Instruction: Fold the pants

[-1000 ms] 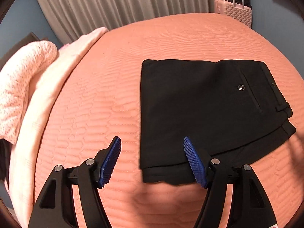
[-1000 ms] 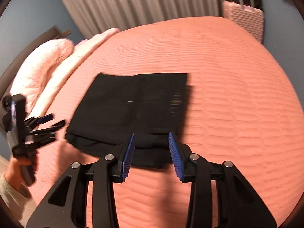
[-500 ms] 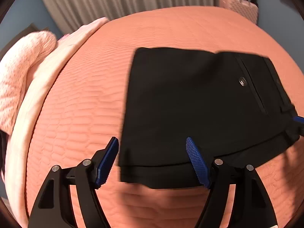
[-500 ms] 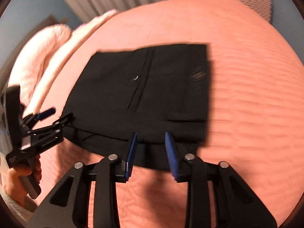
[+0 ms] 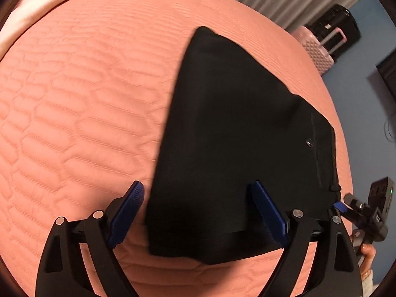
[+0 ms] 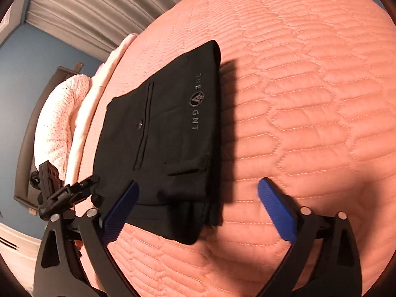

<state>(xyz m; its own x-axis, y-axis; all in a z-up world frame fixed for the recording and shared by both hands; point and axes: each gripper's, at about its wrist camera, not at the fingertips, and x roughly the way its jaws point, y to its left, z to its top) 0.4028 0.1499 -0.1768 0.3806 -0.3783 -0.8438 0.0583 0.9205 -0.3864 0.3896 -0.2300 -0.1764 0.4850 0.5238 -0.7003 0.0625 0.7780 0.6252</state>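
Note:
The black pants (image 5: pixel 237 148) lie folded into a compact stack on the salmon quilted bed (image 5: pixel 74 99). A back pocket with a button faces up, and grey lettering shows in the right wrist view (image 6: pixel 158 133). My left gripper (image 5: pixel 198 212) is open, low over the near left corner of the stack. My right gripper (image 6: pixel 198 210) is open wide at the stack's near right corner. Neither holds cloth. Each gripper shows in the other's view, the right one (image 5: pixel 358 212) and the left one (image 6: pixel 61 195).
Pale pink blankets and a pillow (image 6: pixel 59 123) lie along the bed's left side. A pink suitcase (image 5: pixel 319 49) and a black case stand past the far edge by grey curtains (image 6: pixel 99 7). Blue walls surround.
Both grippers have dropped closer to the near edge of the pants and tilted. The right gripper's jaws have opened much wider. The pants lie as before.

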